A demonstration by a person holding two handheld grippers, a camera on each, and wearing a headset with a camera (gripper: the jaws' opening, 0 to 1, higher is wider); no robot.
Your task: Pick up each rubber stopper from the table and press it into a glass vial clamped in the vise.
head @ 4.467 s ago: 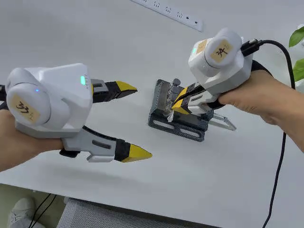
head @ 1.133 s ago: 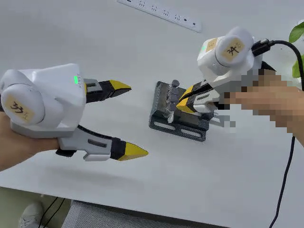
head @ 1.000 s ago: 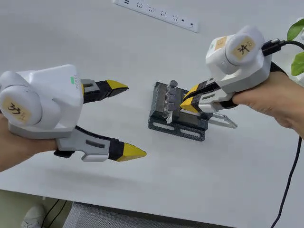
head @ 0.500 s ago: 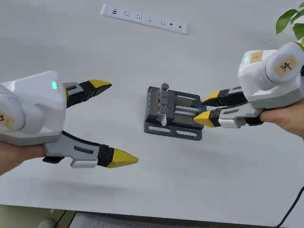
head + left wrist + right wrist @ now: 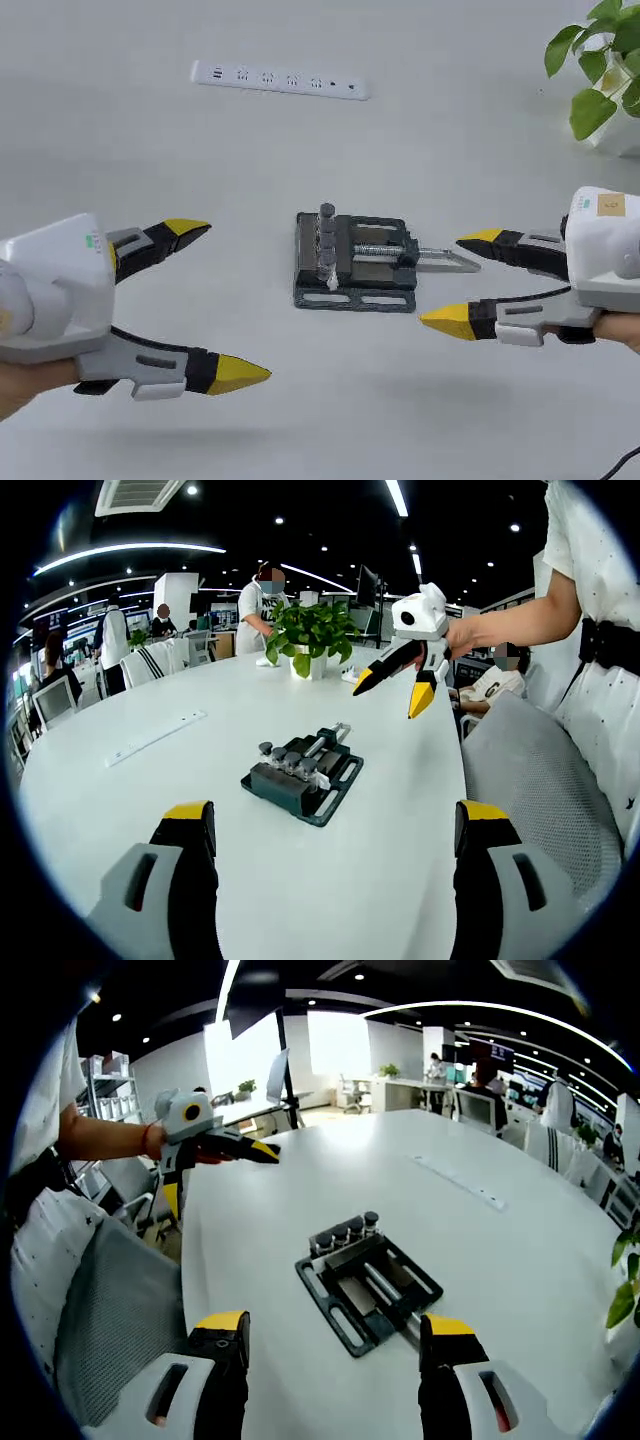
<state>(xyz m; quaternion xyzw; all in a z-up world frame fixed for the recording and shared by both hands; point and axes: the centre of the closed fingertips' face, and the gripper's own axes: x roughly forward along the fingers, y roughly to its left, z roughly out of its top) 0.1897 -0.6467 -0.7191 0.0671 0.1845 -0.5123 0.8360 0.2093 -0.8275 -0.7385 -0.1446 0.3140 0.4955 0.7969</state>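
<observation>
Your left claw hangs released and empty toward the left side of the tabletop. Your right claw is likewise spread wide, holding nothing, near the handle end of the vise and not touching it. The vise stands mid-tabletop and clamps a row of glass vials with dark rubber stoppers seated on top. A power strip lies toward the far edge.

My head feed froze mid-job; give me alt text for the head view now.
A dark vise at centre holds a row of dark-topped vials. The left claw and right claw hover open and empty on either side, clear of it. A power strip lies behind; a plant stands top right.
</observation>
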